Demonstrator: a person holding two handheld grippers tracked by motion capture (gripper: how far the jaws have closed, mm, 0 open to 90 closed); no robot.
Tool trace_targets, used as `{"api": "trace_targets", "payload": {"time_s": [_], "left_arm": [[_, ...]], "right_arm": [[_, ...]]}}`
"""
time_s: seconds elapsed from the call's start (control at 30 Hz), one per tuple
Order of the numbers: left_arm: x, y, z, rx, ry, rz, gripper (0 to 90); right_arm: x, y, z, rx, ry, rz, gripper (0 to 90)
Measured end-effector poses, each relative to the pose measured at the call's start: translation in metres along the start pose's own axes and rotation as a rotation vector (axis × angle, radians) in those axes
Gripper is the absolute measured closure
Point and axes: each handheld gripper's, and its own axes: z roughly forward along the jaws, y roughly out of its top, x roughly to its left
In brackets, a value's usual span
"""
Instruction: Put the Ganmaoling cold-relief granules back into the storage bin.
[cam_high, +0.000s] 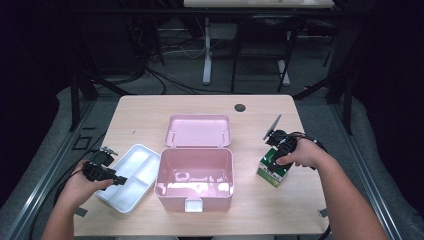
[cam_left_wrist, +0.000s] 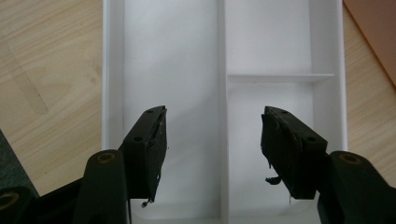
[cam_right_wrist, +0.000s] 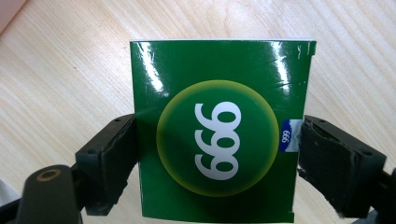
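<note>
Jaws of right gripper (cam_right_wrist: 217, 154) clamp green box (cam_right_wrist: 219, 126), bottom edge cropped; left gripper (cam_left_wrist: 212, 144) gapes.

I note the table (cam_high: 150, 112) evenly lit from above against dark surroundings. Glare streaks the green box (cam_right_wrist: 219, 126) and pink case (cam_high: 195, 177); the white tray (cam_left_wrist: 187, 70) is nearly washed out. Overall slightly soft.
</note>
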Motion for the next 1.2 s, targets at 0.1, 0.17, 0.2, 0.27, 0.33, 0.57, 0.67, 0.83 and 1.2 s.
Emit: {"api": "trace_targets", "payload": {"time_s": [0.1, 0.17, 0.2, 0.27, 0.33, 0.57, 0.67, 0.83, 1.2], "left_arm": [[0.0, 0.0, -0.001, -0.004, 0.001, -0.003, 41.0], [0.001, 0.0, 0.0, -0.002, -0.001, 0.002, 41.0], [0.001, 0.0, 0.0, 0.0, -0.001, 0.004, 41.0], [0.0, 0.0, 0.0, 0.0, -0.001, 0.004, 41.0], [0.001, 0.0, 0.0, 0.0, -0.003, 0.005, 41.0], [0.0, -0.001, -0.001, -0.004, 0.0, -0.003, 41.0], [0.0, 0.0, -0.001, -0.003, -0.001, -0.002, 41.0], [0.0, -0.001, -0.001, -0.001, -0.001, 0.0, 41.1], [0.0, -0.001, 0.0, -0.001, -0.002, 0.0, 41.0]], "right_arm": [[0.001, 0.0, -0.001, 0.002, 0.003, -0.004, 15.7], [0.002, 0.002, -0.004, 0.035, -0.004, -0.016, 15.7], [0.002, 0.002, -0.004, 0.022, -0.004, -0.012, 15.7], [0.002, 0.002, -0.004, 0.019, -0.001, -0.013, 15.7], [0.003, 0.003, -0.007, 0.021, -0.001, -0.018, 15.7], [0.007, 0.005, -0.015, 0.022, 0.0, -0.037, 15.7], [0.008, 0.004, -0.016, -0.012, 0.007, -0.046, 15.7], [0.012, 0.007, -0.029, -0.002, -0.004, -0.061, 15.7], [0.018, 0.008, -0.042, -0.027, -0.002, -0.095, 15.8]]}}
